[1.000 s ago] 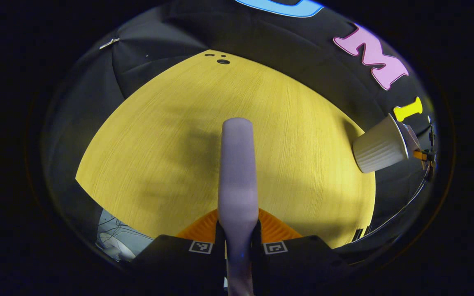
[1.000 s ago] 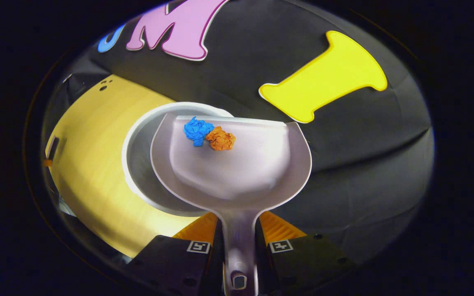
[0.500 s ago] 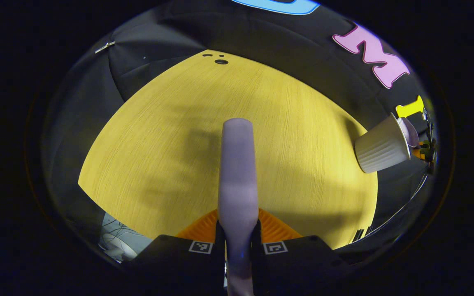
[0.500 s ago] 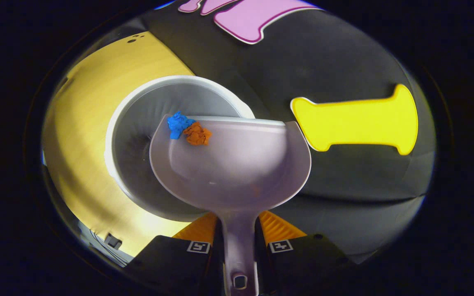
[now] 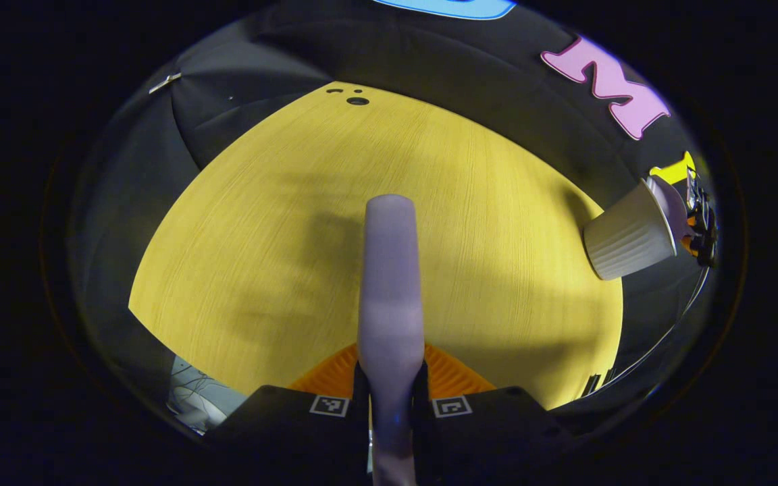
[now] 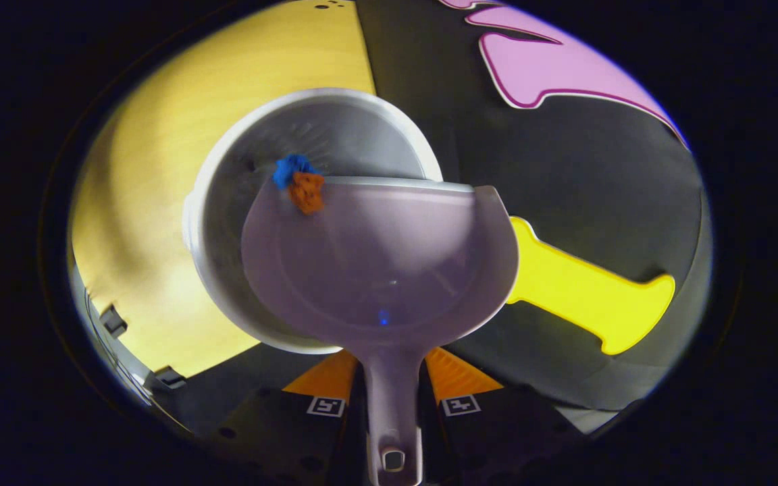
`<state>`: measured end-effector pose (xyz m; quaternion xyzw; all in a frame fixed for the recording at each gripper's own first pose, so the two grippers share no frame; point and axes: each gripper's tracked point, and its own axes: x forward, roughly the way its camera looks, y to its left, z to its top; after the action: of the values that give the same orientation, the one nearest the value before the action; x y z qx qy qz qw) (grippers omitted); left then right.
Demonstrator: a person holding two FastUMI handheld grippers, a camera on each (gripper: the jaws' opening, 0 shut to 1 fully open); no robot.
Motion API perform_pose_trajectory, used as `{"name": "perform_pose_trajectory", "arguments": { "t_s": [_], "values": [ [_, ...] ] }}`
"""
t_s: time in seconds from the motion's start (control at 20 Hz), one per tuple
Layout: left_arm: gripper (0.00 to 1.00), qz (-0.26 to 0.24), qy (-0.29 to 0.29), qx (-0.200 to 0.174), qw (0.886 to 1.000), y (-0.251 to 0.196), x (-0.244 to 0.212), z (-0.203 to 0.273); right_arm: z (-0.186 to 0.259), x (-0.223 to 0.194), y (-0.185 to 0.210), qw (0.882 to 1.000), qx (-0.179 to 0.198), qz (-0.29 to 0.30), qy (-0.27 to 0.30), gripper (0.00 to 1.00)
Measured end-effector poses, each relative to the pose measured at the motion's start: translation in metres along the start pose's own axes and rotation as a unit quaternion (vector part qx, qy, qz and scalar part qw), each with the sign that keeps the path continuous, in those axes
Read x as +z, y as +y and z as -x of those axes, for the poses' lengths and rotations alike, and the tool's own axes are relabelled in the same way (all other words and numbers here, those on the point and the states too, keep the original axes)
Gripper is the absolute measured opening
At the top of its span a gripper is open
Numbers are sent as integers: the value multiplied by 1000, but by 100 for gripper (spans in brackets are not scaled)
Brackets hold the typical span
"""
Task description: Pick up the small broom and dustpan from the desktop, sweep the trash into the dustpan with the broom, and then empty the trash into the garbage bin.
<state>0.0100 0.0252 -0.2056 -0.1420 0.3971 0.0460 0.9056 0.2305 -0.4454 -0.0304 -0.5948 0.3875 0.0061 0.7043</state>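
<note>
Tipping over the garbage bin (image 6: 227,223), right tongs (image 6: 392,395) clamp the dustpan (image 6: 375,263); left tongs (image 5: 390,388) clamp the broom (image 5: 390,270).

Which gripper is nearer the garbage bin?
Right. The right gripper holds the dustpan over the garbage bin; the left gripper, holding the broom, sits across the desktop.

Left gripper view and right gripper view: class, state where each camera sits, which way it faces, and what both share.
Left gripper view: rides the left claw, looking along the broom handle over the desktop; its own fingers show.
Right gripper view: rides the right claw, looking along the dustpan, with blue scrap and orange scrap, tipped over the garbage bin.
Shared: desktop, bin.
</note>
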Motion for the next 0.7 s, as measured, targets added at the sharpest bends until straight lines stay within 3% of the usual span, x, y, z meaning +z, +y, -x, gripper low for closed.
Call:
{"name": "perform_pose_trajectory", "arguments": {
  "t_s": [0.05,0.15,0.2,0.35,0.5,0.7],
  "values": [
    [30,-7,-1,2,1000,1,2,1,-1,-3,0,1000,-1,3,5,32],
    [30,-16,-4,6,1000,3,4,3,1,-5,-1,1000,-6,6,10,41],
    [30,-17,-7,7,1000,4,4,4,1,-4,-2,1000,-8,7,10,37],
    [30,-10,-16,5,1000,2,4,7,4,-1,-4,1000,-11,-5,5,37],
    [31,-7,-28,6,1000,2,3,12,6,2,3,999,-1,-44,-2,34],
    [30,-8,-48,16,999,3,7,22,10,-6,12,991,29,-129,-10,37]
  ]
}}
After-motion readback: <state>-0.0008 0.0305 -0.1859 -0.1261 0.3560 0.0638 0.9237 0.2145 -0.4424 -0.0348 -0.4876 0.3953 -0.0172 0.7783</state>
